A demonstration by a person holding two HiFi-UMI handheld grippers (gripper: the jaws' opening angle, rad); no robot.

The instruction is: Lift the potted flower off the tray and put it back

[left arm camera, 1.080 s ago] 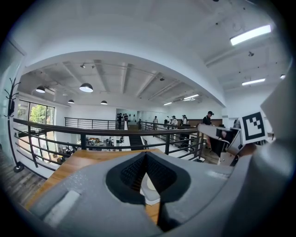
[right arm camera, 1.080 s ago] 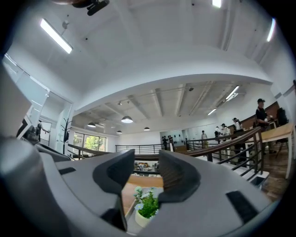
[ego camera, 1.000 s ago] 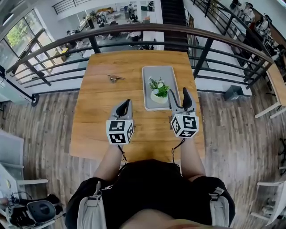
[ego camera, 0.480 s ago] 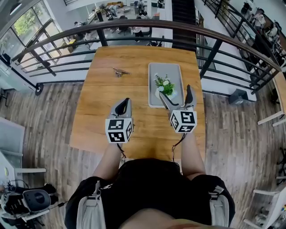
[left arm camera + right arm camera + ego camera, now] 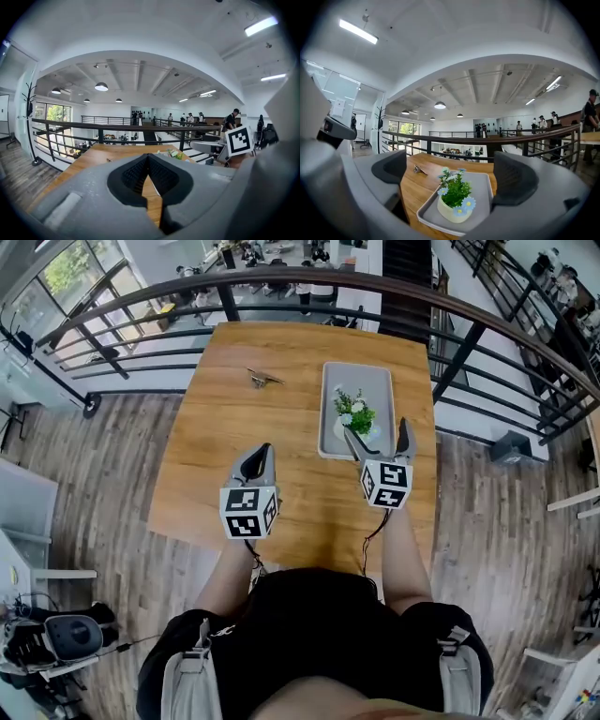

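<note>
Right gripper (image 5: 375,429) first: its jaws stand spread wide, having just been opening, and on my screen the potted flower (image 5: 454,197) sits framed between them with neither pad touching it, so it grips nothing; the left gripper (image 5: 265,452) has its jaws brought together at the tips with nothing in them, and it hovers over bare table to the left of the tray, well apart from the flower.

Working down by size, I see the plank floor (image 5: 112,474) spreading round everything; a dark curved railing (image 5: 281,279) passes behind the far end of the table; the wooden table (image 5: 281,474) is a long rectangle, and both grippers are held over its near half; the grey tray (image 5: 361,381) lies flat on the table's far right part, its long side running away from me and its near short edge at the right gripper's tips; the flower stands upright in the tray's near half, a pale pot with green leaves and small blue and white blooms, its base on the tray; smallest, a little metal piece (image 5: 264,379) lies on the table to the left of the tray, apart from it and from both grippers; what it is I cannot make out.
</note>
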